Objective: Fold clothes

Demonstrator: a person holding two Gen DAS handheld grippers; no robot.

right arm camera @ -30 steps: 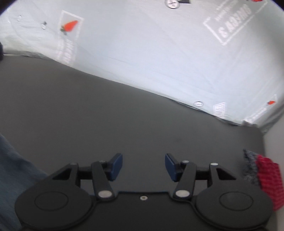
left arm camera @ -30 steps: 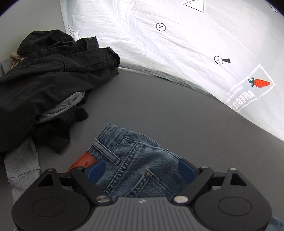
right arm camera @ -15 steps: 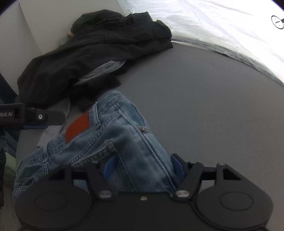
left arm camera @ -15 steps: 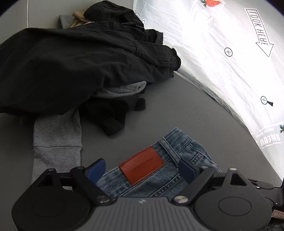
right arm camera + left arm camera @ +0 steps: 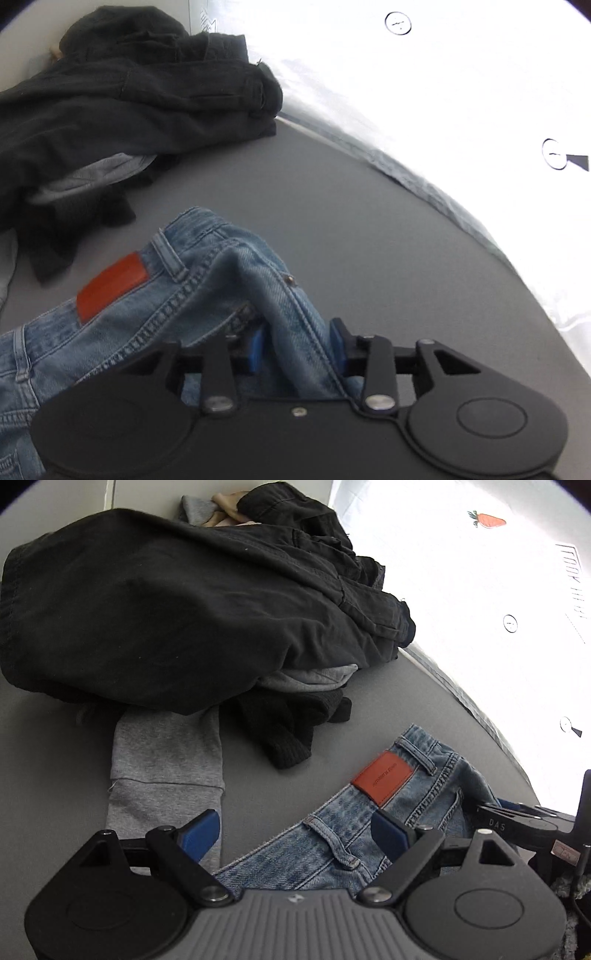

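item: light-blue jeans, heavy, limp denim on the grey table at 5 o'clock of the black clothes pile; right gripper opening around a waistband ridge, left gripper released above; best held at the stiff waistband.

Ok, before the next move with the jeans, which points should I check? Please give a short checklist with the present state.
1. Right gripper has a denim fold between its fingers: ok, though jaws are opening.
2. Left gripper over the waistband, jaws wide, gripping nothing: not ok.
3. Jeans separate from the black clothes pile: ok.
4. Grey sleeve clear of the left gripper's fingers: cannot tell.
5. Free grey surface beside the jeans: ok.
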